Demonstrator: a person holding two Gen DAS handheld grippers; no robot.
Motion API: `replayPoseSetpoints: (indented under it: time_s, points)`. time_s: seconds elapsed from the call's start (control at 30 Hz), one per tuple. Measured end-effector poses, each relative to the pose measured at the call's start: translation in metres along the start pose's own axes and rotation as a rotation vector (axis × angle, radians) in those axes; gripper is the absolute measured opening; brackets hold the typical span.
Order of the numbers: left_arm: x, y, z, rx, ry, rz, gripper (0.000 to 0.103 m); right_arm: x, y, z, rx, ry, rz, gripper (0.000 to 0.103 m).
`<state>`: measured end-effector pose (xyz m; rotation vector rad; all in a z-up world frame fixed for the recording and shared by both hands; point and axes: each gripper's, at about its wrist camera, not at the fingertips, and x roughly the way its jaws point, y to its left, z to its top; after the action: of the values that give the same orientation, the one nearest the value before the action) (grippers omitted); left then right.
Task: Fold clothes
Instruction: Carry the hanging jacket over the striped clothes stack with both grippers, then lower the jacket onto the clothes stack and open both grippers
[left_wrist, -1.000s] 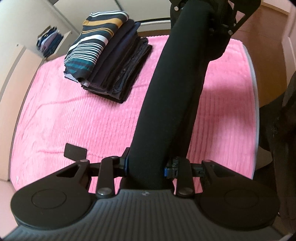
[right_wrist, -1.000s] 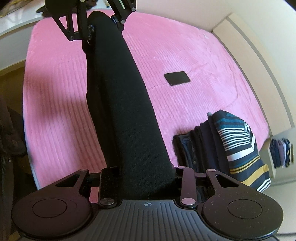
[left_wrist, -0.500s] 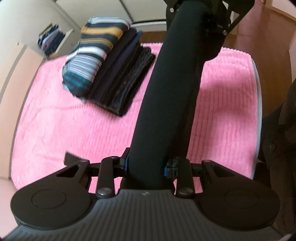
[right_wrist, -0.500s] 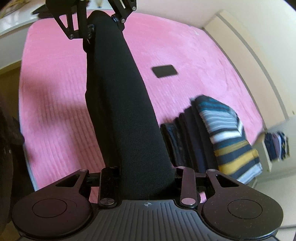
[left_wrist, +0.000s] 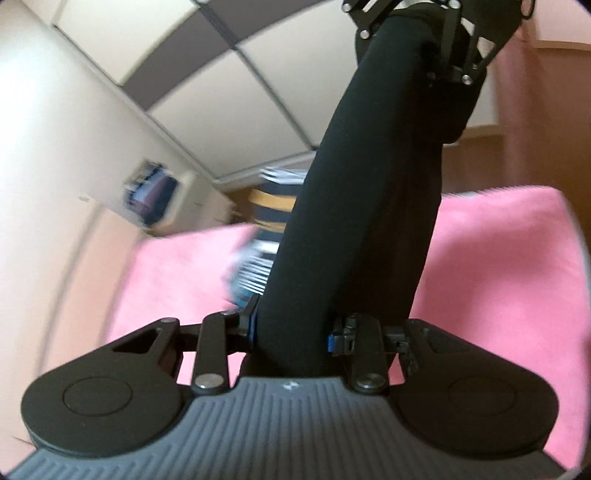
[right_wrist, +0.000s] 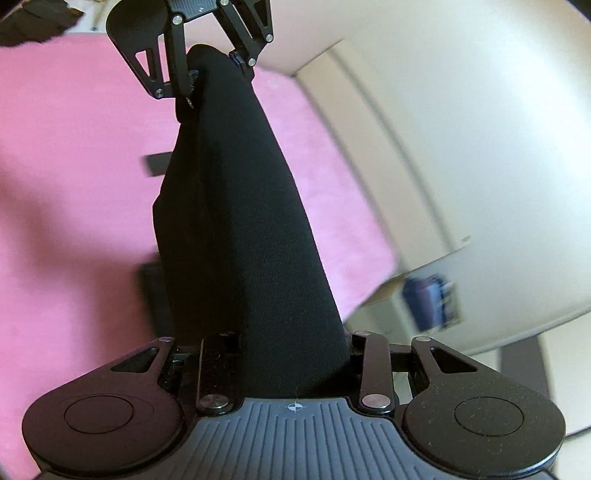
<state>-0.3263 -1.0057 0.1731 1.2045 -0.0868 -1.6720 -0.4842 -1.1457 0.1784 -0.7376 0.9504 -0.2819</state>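
Since the earlier frames both cameras have tipped upward: the wall and cupboard panels now fill much of each view, the pink bed cover (left_wrist: 509, 266) has slid lower in the picture, and the stack of folded clothes (left_wrist: 269, 221) that lay in full sight is now blurred and mostly hidden behind the black garment (left_wrist: 354, 206).

No brand or writing can be read; each gripper body carries only a small round mark at its front edge.

The left hand-held gripper (left_wrist: 291, 332) is clamped on 1 end of the black garment, its 2 fingers pressed against the rolled cloth on either side. The right hand-held gripper (right_wrist: 291, 354) is clamped on the other end in the same way. The garment stretches between the 2 as a thick dark band, held up off the bed, and each camera sees the other gripper at the far end, at the top of its view.

In the right wrist view a small dark rectangle (right_wrist: 157, 164) lies on the pink cover, partly behind the garment. A blurred bundle of blue and purple cloth (right_wrist: 430, 301) sits in a recess beyond the bed's edge
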Motion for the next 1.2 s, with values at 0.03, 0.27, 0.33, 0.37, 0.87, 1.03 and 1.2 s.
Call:
replayPoseSetpoints:
  time_s: [0.03, 0.27, 0.33, 0.37, 0.87, 1.03, 1.2]
  points:
    - [0.009, 0.016, 0.01, -0.005, -0.005, 0.039, 0.028, 0.011, -0.02, 0.001, -0.007, -0.011, -0.028, 0.035]
    - [0.091, 0.082, 0.05, 0.06, -0.032, 0.349, 0.028, 0.106, -0.041, -0.019, -0.024, -0.082, -0.311, 0.036]
    - [0.125, 0.071, 0.04, 0.081, -0.033, 0.406, 0.028, 0.151, -0.002, -0.042, -0.06, -0.075, -0.351, 0.036]
    - [0.143, 0.063, 0.034, 0.089, -0.031, 0.426, 0.028, 0.178, 0.022, -0.056, -0.086, -0.053, -0.344, 0.036]
    - [0.276, -0.083, -0.061, 0.176, 0.097, 0.29, 0.033, 0.228, 0.113, -0.101, -0.122, 0.033, -0.194, 0.052]
    - [0.274, -0.086, -0.059, 0.214, 0.125, 0.321, 0.028, 0.223, 0.106, -0.096, -0.101, 0.028, -0.188, 0.047]
    - [0.263, -0.104, -0.068, 0.162, 0.137, 0.329, 0.029, 0.22, 0.124, -0.098, -0.192, 0.028, -0.186, 0.047]
